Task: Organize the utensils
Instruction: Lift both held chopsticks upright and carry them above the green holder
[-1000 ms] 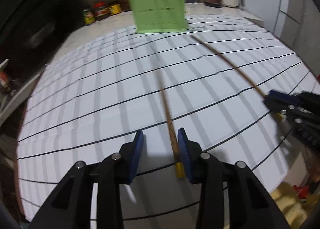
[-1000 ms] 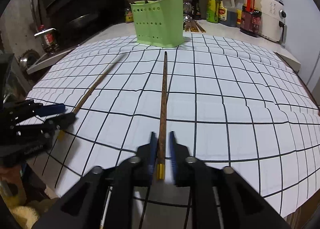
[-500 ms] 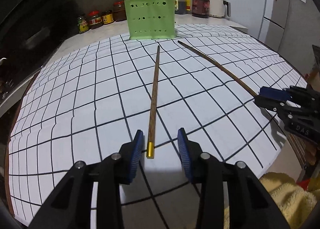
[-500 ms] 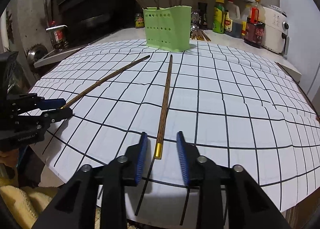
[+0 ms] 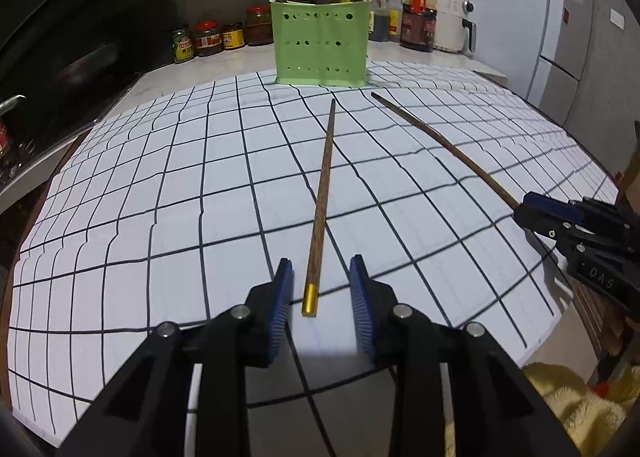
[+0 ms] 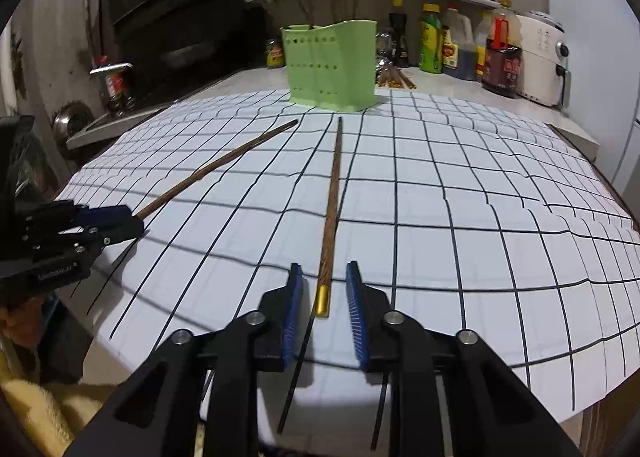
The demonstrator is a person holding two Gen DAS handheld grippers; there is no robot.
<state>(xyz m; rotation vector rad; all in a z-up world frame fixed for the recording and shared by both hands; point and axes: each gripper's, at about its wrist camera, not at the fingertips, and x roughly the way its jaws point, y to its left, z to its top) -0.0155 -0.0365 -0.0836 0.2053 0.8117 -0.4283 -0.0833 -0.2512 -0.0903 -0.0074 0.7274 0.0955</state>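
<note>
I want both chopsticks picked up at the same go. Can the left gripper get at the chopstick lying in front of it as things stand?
Probably yes. The left gripper is open, and the gold-capped end of the chopstick lies between its fingers on the grid mat, with nothing across it. The other chopstick lies apart.

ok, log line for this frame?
left claw: open, straddling chopstick | right claw: open, straddling second chopstick | both flat on grid mat | holder beyond

Two loose chopsticks (image 5: 322, 193) (image 5: 442, 143) lie on one gridded mat (image 5: 160, 193) before one green holder (image 5: 320, 43).
</note>
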